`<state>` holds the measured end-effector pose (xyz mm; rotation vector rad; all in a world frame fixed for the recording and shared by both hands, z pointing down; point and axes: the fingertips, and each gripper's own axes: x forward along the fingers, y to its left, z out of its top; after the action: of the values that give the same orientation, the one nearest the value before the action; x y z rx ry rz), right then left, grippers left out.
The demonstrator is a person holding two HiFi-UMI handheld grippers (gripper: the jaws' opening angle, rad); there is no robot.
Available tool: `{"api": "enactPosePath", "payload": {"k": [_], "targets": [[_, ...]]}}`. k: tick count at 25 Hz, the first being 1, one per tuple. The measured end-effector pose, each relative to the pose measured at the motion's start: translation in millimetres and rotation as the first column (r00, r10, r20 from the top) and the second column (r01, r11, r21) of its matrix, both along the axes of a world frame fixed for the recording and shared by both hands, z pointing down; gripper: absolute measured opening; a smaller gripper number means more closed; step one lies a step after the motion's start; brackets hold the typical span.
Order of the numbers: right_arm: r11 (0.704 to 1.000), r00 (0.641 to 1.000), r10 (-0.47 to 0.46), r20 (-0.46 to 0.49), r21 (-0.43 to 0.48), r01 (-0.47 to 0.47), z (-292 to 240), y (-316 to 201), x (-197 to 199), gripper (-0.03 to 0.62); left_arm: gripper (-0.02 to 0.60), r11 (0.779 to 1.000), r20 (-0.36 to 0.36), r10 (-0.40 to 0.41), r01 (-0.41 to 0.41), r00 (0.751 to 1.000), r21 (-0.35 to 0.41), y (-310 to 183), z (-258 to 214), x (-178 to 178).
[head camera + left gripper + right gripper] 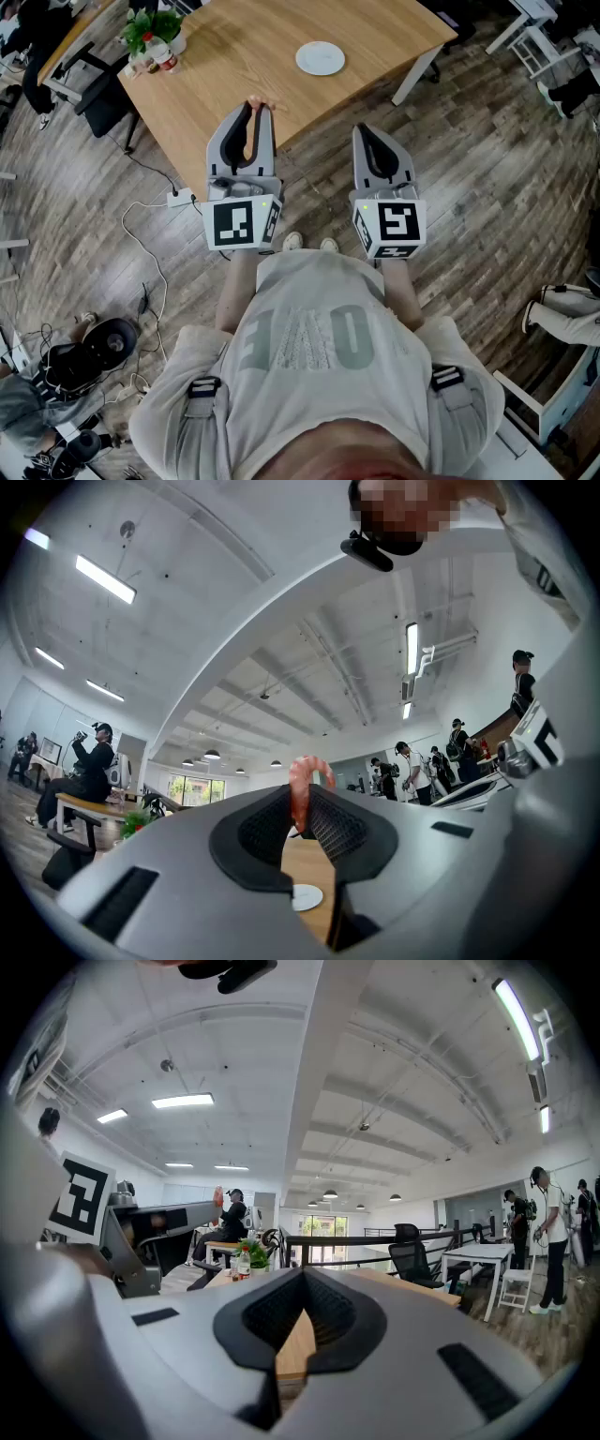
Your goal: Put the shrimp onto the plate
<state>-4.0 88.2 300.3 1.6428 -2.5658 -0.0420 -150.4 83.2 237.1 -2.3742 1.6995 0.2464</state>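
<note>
The desk (244, 47) is before me. My right gripper (303, 1274), jaws together on nothing, hangs just off its near edge. The plate (320, 58) sits toward the desk's far right corner. My left gripper (260, 111), over the near edge, is clamped on the shrimp (300, 794).

Grey right hand-held gripper (302, 1277), black ribbed pads: jaws meeting at the tips, nothing between them; light wooden tabletop (294, 1349) seen through the gap below; green potted plant (251, 1249) beyond, left; black office chair (409, 1258) beyond, right.
</note>
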Motion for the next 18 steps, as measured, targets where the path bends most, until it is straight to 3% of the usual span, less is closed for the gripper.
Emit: {"api": "enactPosePath", "payload": {"k": [7,18], "targets": [[1.0,1.0,-0.008,0.001,0.001,0.008,1.6,-3.7,6.2,0.018,0.063,1.0,-0.001,-0.008,0.008,1.0,0.011,-3.1,-2.5,5.7],[0.998,0.999,-0.049,0.014,0.049,0.049,-1.6,5.6,36.5,0.02,0.063,1.0,0.028,-0.023,0.023,0.999,0.012,5.5,-2.8,44.0]]}}
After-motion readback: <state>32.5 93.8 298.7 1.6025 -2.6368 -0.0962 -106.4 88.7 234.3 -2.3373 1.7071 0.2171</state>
